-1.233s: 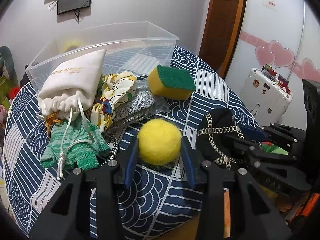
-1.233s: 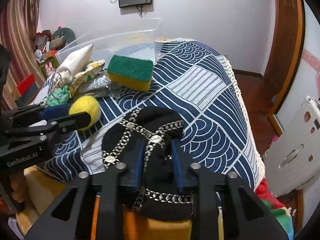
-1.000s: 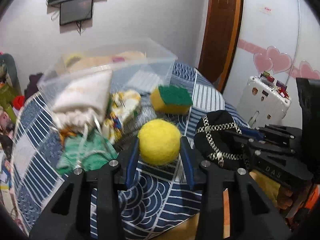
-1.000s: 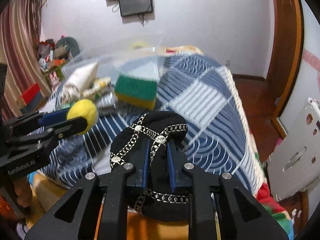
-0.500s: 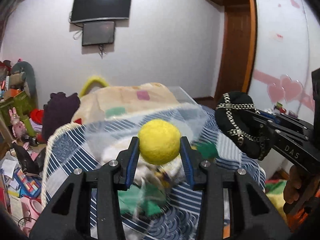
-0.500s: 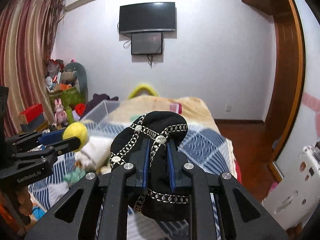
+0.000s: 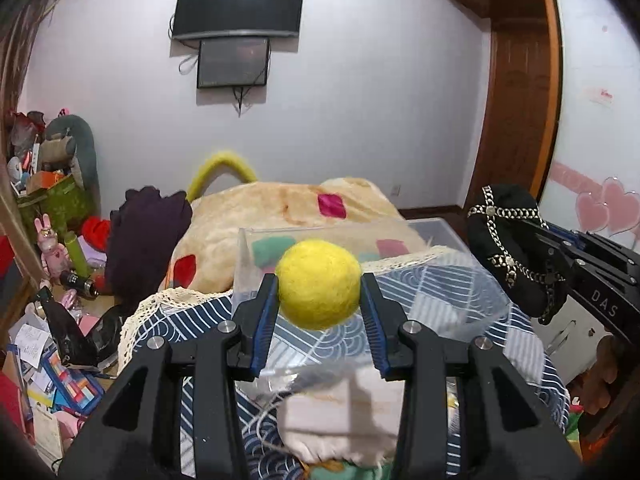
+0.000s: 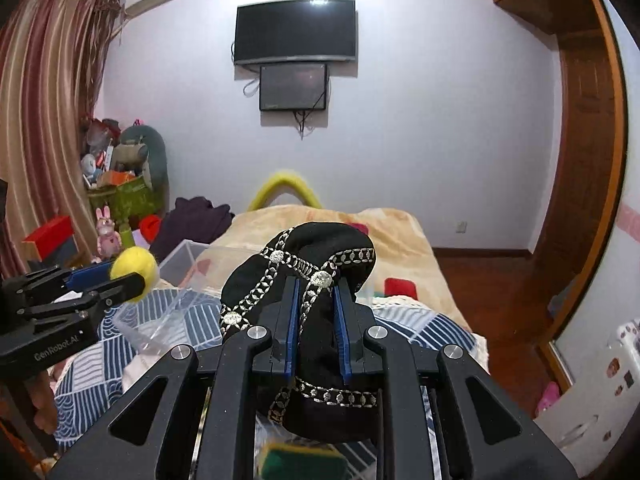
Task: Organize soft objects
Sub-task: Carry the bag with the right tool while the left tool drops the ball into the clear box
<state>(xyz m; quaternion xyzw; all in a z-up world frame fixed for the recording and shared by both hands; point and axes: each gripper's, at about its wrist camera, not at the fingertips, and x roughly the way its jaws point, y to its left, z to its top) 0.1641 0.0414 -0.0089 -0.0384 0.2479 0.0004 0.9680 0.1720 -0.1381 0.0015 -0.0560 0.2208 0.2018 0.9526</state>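
Left wrist view: one yellow ball (image 7: pixel 319 284), one black cap (image 7: pixel 508 246), both gripped.

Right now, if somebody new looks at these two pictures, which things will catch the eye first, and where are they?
The bright yellow felt ball stands out, clamped in the left gripper above the clear plastic bin. Next is the black pouch with silver chain trim, pinched in the right gripper and held up in the air. On the far wall hangs a dark television.
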